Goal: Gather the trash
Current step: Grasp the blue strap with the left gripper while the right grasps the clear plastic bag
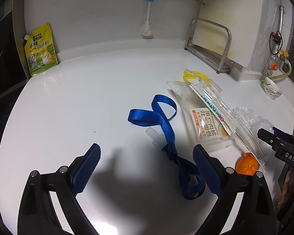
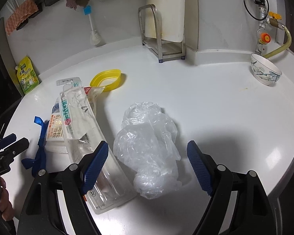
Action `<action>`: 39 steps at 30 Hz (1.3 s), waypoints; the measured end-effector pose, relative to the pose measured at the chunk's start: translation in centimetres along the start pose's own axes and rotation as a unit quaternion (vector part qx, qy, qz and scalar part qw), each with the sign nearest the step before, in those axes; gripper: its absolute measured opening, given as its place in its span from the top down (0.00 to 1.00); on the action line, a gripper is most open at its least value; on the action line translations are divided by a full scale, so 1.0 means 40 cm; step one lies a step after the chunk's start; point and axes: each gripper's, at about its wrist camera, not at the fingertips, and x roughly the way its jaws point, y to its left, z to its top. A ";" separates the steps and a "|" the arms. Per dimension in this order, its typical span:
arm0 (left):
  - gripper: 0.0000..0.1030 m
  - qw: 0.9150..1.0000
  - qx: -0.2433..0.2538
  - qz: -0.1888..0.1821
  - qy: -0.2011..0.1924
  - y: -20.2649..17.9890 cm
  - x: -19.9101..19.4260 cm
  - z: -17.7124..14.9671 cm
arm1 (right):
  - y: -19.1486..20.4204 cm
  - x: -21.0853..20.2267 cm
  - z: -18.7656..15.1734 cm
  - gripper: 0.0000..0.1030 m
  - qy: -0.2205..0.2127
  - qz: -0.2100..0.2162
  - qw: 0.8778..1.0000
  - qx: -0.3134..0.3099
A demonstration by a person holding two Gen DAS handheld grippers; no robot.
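Overhead, right gripper (image 2: 148, 165) spread wide above crumpled clear plastic bag (image 2: 147, 148), just right of long clear toothbrush blister pack (image 2: 84, 129). Bag looks light, soft, slippery: pinch bunched middle. Left gripper (image 1: 147, 169) likewise open, straddling blue woven strap (image 1: 166, 129).

Legible markings: clear toothbrush package (image 2: 82, 117) — "LOVE" in white on a teal strip. Bread wrapper (image 1: 205, 125) — "DANPIROUSONG" plus orange Chinese characters. Right gripper (image 1: 268, 137) — "DAS" on its body. Yellow seasoning pouch (image 1: 41, 51) carries Chinese characters.
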 end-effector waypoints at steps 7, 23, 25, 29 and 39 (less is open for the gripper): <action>0.09 1.000 -0.004 0.004 0.008 0.002 0.022 -0.001 | 0.007 0.006 -0.007 0.25 -0.001 -0.003 1.000 -0.015; 0.09 0.999 0.009 0.036 0.028 -0.017 0.070 0.005 | 0.015 -0.019 -0.012 0.68 -0.010 -0.001 1.000 -0.016; 0.09 0.999 0.009 0.042 0.032 -0.016 0.078 0.006 | 0.018 -0.022 -0.011 0.68 -0.012 0.001 1.000 -0.016; 0.11 0.998 0.014 0.049 0.042 -0.019 0.091 0.008 | 0.020 -0.028 -0.010 0.68 -0.015 0.004 1.000 -0.012; 0.80 0.998 0.021 0.025 0.046 -0.023 0.092 0.012 | 0.014 -0.036 -0.024 0.69 -0.015 0.005 1.000 0.000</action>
